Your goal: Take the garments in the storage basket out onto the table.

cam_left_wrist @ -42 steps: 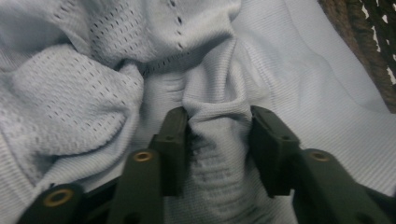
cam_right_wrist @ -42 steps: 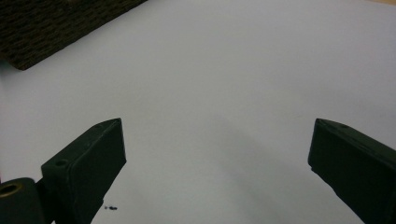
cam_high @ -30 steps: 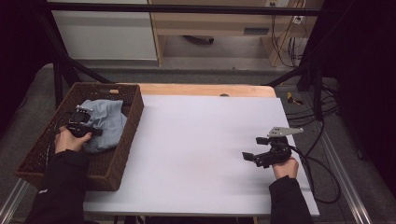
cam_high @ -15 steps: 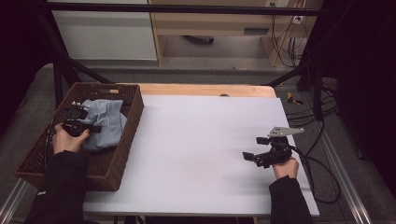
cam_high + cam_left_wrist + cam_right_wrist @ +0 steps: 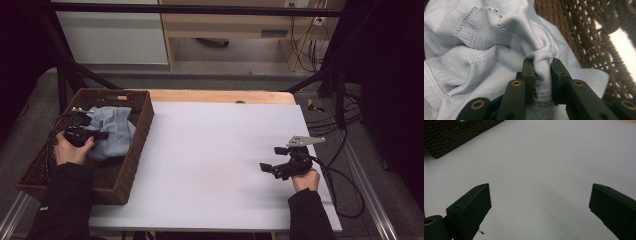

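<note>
In the wicker basket (image 5: 131,150), a fold of the pale blue garment (image 5: 484,50) was pinched tight by the left gripper (image 5: 541,75). The right gripper (image 5: 539,202) was held spread wide above the white table (image 5: 215,150). Next, a clean lift over the basket wall seemed called for.

Probably a lab or test room: a white table (image 5: 220,150) inside a black metal frame (image 5: 65,75), loose cables (image 5: 305,45) at upper right, plain cabinets (image 5: 110,35) along the top.

No readable text, labels, brands or numbers anywhere
</note>
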